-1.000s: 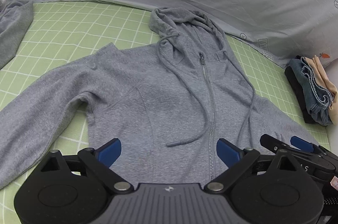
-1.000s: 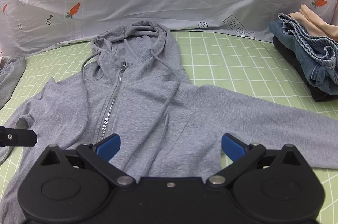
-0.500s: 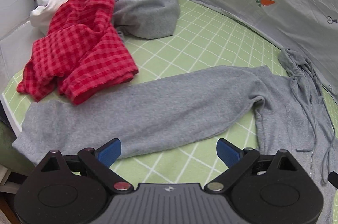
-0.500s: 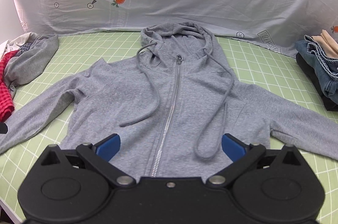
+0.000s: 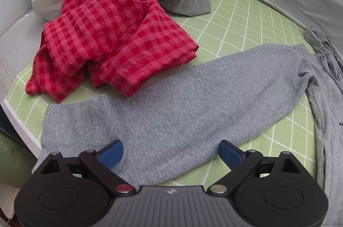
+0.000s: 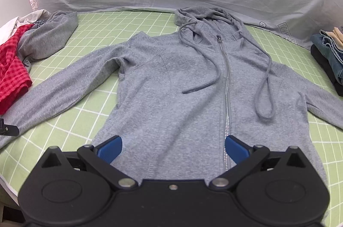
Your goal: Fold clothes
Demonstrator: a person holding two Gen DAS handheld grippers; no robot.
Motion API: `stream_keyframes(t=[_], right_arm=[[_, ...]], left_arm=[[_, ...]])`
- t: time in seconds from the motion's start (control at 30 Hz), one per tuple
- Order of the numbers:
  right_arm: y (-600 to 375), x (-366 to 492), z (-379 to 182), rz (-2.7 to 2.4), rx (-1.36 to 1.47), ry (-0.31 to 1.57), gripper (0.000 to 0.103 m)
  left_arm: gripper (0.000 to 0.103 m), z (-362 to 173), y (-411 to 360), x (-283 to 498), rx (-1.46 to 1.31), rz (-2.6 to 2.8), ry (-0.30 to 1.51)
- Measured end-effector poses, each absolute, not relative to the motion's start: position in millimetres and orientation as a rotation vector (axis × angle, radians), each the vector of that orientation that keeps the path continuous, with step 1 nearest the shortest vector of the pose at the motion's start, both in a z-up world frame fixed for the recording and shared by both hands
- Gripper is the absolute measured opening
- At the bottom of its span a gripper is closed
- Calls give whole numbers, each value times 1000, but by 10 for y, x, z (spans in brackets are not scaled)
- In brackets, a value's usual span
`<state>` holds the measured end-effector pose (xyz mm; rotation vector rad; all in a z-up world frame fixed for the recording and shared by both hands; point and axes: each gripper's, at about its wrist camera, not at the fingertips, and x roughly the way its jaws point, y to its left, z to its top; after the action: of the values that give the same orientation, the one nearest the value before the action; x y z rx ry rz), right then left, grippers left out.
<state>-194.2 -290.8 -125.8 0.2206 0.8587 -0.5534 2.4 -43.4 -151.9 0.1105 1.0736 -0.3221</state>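
Grey zip-up cotton hoodie lies flat; its sleeve is under the wide-open, empty left tongs, its body under the equally open right tongs.
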Motion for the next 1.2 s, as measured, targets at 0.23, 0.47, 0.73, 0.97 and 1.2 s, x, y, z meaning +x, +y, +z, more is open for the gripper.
stream_keyframes(t=[0.23, 0.47, 0.73, 0.97, 1.2], right_arm=[[-2855, -2045, -1230, -635, 231, 868, 103], [-2866, -2213, -1173, -717, 244, 861, 103], [-2905, -2227, -1110, -756, 255, 832, 103], [-2918, -2083, -1151, -730, 259, 824, 103], [-2920, -1916, -1256, -704, 280, 858, 103]], left_arm=[[26, -1440, -789, -16, 197, -499, 1022], [14, -1474, -1365, 129, 102, -693, 1055], [41, -1058, -1862, -80, 114, -944, 957], [54, -1084, -1120, -17, 164, -702, 992], [56, -1368, -731, 95, 151, -506, 1094]])
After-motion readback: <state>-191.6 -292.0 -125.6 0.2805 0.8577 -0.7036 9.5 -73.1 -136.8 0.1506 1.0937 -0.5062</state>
